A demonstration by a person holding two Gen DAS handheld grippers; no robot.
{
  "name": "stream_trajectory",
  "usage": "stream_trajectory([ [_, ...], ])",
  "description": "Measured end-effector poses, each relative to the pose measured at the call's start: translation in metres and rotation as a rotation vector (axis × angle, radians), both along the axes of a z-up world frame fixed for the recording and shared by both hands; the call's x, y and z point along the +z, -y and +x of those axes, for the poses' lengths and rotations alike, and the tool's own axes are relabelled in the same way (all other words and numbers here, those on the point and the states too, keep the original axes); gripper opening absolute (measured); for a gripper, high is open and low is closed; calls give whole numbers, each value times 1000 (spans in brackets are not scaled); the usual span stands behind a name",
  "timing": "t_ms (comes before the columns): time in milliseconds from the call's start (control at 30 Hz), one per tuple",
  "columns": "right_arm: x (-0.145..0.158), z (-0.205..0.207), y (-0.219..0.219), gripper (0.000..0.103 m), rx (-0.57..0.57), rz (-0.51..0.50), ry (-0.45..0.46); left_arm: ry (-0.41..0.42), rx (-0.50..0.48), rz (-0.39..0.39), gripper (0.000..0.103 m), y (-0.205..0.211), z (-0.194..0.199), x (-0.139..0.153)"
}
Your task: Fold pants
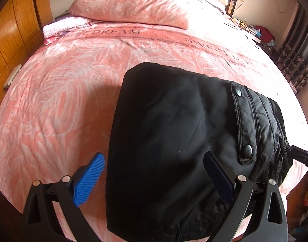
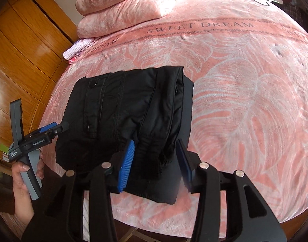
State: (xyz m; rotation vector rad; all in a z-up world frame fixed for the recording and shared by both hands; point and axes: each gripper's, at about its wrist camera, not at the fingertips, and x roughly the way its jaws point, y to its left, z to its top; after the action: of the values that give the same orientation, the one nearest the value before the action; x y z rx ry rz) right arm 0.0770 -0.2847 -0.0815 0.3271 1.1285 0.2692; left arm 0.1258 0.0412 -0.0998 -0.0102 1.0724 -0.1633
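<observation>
Black pants point(image 1: 164, 133) lie folded into a thick bundle on the pink leaf-print bed cover point(image 1: 53, 100), with a snap-button flap point(image 1: 244, 125) along their right side. My left gripper point(image 1: 154, 165) is open wide over the near end of the bundle. Its blue left pad is beside the fabric's edge and its right finger is above the cloth. In the right wrist view the pants point(image 2: 121, 109) lie ahead, and my right gripper point(image 2: 156, 157) is open and straddles their near right corner. A hand holds the left gripper point(image 2: 57, 129) at the bundle's left side.
A stack of pink pillows and quilt point(image 1: 133, 6) lies at the head of the bed, with a pink-white checked cloth point(image 1: 63, 26) beside it. A wooden wardrobe point(image 1: 10, 30) stands at the left. Dark curtains point(image 1: 295, 66) and small clutter are at the far right. The bed's near edge point(image 2: 174, 217) is close.
</observation>
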Motion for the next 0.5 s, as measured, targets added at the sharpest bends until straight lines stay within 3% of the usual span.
stream_trajectory([
  [167,-17,-4,-2,40,-38,48,-37,-27,4,-3,99,-2,-11,-7],
  [300,-10,-8,-11,25,-19,-9,-14,-53,2,-19,99,0,-13,-17],
  [500,-28,-7,-7,26,-35,-23,-66,-49,-5,-1,100,3,-10,-27],
])
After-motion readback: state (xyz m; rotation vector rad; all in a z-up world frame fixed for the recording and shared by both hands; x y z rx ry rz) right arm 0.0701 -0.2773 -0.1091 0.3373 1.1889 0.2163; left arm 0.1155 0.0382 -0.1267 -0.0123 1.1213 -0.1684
